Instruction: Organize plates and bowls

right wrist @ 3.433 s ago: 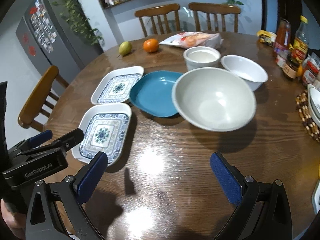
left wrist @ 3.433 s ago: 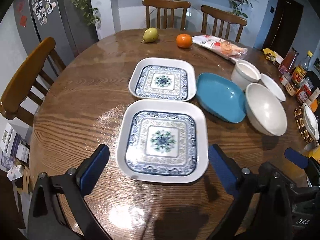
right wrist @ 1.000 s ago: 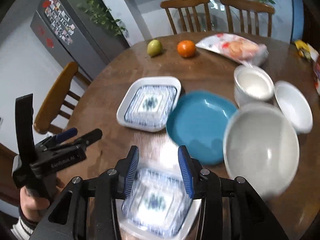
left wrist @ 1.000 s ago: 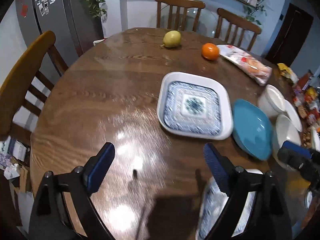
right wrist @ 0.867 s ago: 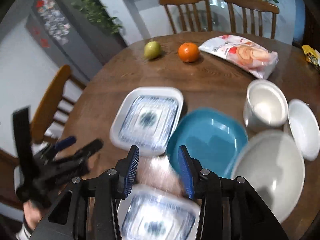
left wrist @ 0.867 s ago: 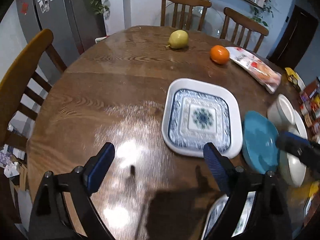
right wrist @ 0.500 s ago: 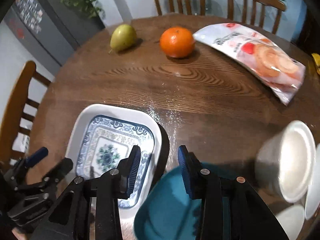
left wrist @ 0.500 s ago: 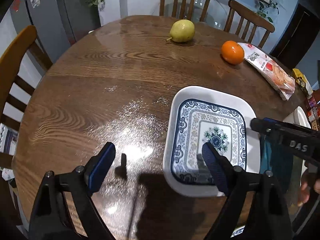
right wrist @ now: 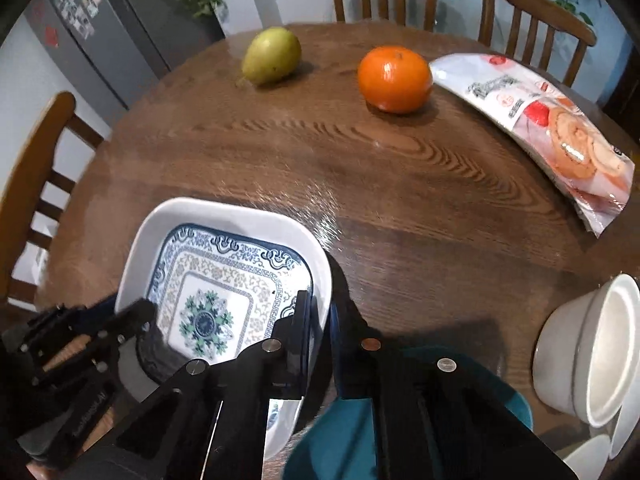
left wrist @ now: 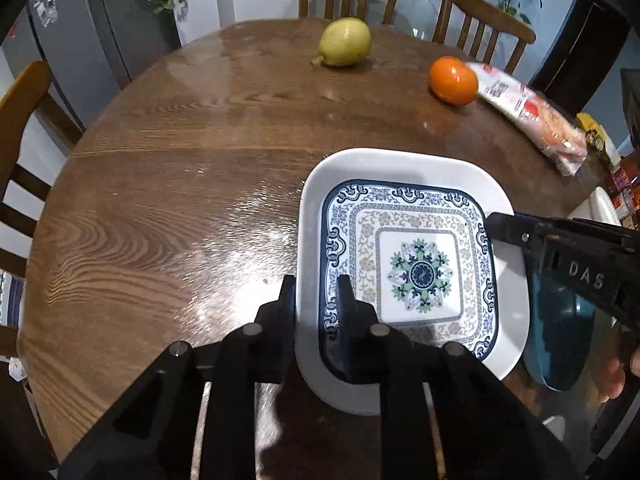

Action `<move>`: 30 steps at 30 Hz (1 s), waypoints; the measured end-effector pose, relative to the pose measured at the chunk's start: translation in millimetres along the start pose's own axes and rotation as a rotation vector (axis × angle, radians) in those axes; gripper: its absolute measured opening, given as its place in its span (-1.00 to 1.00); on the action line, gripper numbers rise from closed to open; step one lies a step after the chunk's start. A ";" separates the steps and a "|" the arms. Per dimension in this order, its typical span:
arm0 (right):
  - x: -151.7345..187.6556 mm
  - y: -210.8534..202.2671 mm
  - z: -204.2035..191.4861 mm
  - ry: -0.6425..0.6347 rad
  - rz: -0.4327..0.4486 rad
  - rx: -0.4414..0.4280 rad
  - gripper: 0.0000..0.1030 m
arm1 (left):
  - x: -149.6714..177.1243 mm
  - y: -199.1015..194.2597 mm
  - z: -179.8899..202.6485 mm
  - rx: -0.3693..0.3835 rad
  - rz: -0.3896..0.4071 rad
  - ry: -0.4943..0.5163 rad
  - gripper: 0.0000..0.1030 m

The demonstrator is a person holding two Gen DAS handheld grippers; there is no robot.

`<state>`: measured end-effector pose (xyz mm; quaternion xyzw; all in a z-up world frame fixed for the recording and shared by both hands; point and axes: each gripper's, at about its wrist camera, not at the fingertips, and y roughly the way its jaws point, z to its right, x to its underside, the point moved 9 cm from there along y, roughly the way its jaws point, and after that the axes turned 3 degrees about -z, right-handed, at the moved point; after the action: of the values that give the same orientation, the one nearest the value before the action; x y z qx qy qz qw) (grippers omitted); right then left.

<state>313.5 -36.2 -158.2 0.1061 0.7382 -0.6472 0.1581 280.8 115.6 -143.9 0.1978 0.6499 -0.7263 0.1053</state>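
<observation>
- On the round wooden desk (left wrist: 168,184), toward its near side, the left tongs (left wrist: 316,292) have just been closing and now pinch the left rim of the square white plate (left wrist: 412,264) with the blue patterned centre; one finger lies outside the rim and the other inside the plate.
- That plate sits flat on the desk, with its far edge toward the fruit.
- Across the plate, the right tongs (right wrist: 320,312) have likewise just been closing and now clamp its right rim, one finger inside the plate and one outside, nearly shut on the thin edge.
- In the left wrist view, the right tongs reach in from the right edge, with part of a hand (left wrist: 624,372) behind them.
- Just right of the patterned plate lies a teal plate (right wrist: 348,432), partly under the right tongs; whether the two plates touch cannot be told.
- Farther right, at the desk's edge, stands a white bowl (right wrist: 584,352), tilted in this view, with other white bowls just below it, cut off by the frame.
- At the far side of the desk, well apart from the plates, lie a green pear (right wrist: 272,56), an orange (right wrist: 394,74) and a sealed packet of snacks (right wrist: 552,132), in that order.
- Wooden chairs (left wrist: 24,128) stand around the desk.
</observation>
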 end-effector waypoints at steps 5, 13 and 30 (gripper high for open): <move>3.6 -51.8 -15.7 0.003 0.095 -0.066 -0.84 | 6.3 -50.3 -2.8 -0.018 0.088 0.006 -0.67; 49.7 -122.9 -24.4 0.000 0.183 -0.112 -0.84 | 46.2 -111.3 17.6 -0.005 0.167 0.032 -0.66; 180.9 -123.1 5.8 0.064 0.041 -0.109 -0.83 | 156.9 -107.8 70.5 0.002 0.052 0.103 -0.65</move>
<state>101.8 -67.9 -112.4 0.1333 0.7747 -0.5988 0.1532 84.8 76.9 -107.8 0.2516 0.6484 -0.7128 0.0904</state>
